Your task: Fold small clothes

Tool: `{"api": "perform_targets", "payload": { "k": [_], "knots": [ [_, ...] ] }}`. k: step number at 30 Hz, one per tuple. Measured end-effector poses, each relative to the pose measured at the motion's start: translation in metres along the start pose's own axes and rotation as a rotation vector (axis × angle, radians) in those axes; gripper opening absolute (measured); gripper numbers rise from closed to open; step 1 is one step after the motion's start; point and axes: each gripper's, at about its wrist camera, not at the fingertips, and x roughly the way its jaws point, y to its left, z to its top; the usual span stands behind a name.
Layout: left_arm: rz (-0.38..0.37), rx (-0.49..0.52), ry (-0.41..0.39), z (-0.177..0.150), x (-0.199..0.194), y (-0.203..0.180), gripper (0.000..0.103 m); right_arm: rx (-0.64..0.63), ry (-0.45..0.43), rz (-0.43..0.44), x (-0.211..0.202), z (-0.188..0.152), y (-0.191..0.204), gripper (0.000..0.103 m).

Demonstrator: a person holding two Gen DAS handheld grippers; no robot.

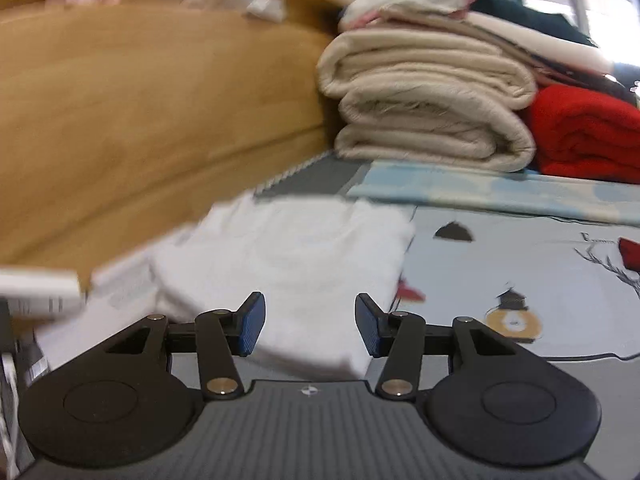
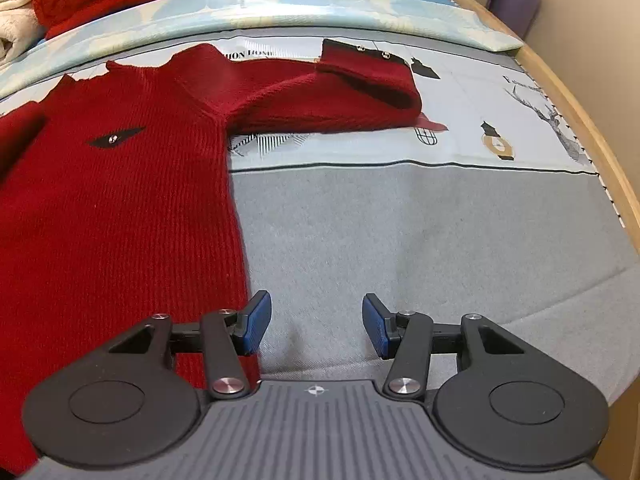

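A dark red knit sweater lies flat on the grey printed cloth, its right sleeve stretched out to the right with a black buttoned cuff. My right gripper is open and empty, low over the cloth just right of the sweater's side edge. A folded white garment lies on the cloth in the left wrist view. My left gripper is open and empty, right over the white garment's near edge. A bit of the red sweater shows at the far right.
A stack of folded cream blankets and a red blanket sits at the back, with more clothes on top. A wooden board runs along the left. The wooden table edge curves along the right. A light blue mat lies behind the sweater.
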Motion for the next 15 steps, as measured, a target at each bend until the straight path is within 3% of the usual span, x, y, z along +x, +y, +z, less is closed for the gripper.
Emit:
{"api": "perform_targets", "payload": {
  "k": [2,4,8,12,15],
  "knots": [
    [-0.027,-0.080,0.052,-0.006,-0.001,0.009,0.055,-0.011,-0.008,0.007,-0.001,0.003,0.006,0.053],
    [-0.020,-0.080,0.061,-0.010,-0.021,0.000,0.055,-0.023,-0.013,0.018,-0.001,0.006,0.011,0.053],
    [-0.107,-0.015,-0.009,0.009,-0.078,-0.049,0.061,-0.025,-0.059,0.055,-0.011,0.013,0.018,0.053],
    [-0.253,0.045,-0.095,0.050,-0.145,-0.113,0.075,-0.004,-0.121,0.093,-0.025,0.017,0.019,0.053],
    [-0.345,0.066,-0.134,0.074,-0.195,-0.161,0.077,0.023,-0.161,0.118,-0.037,0.017,0.015,0.053]
  ]
}}
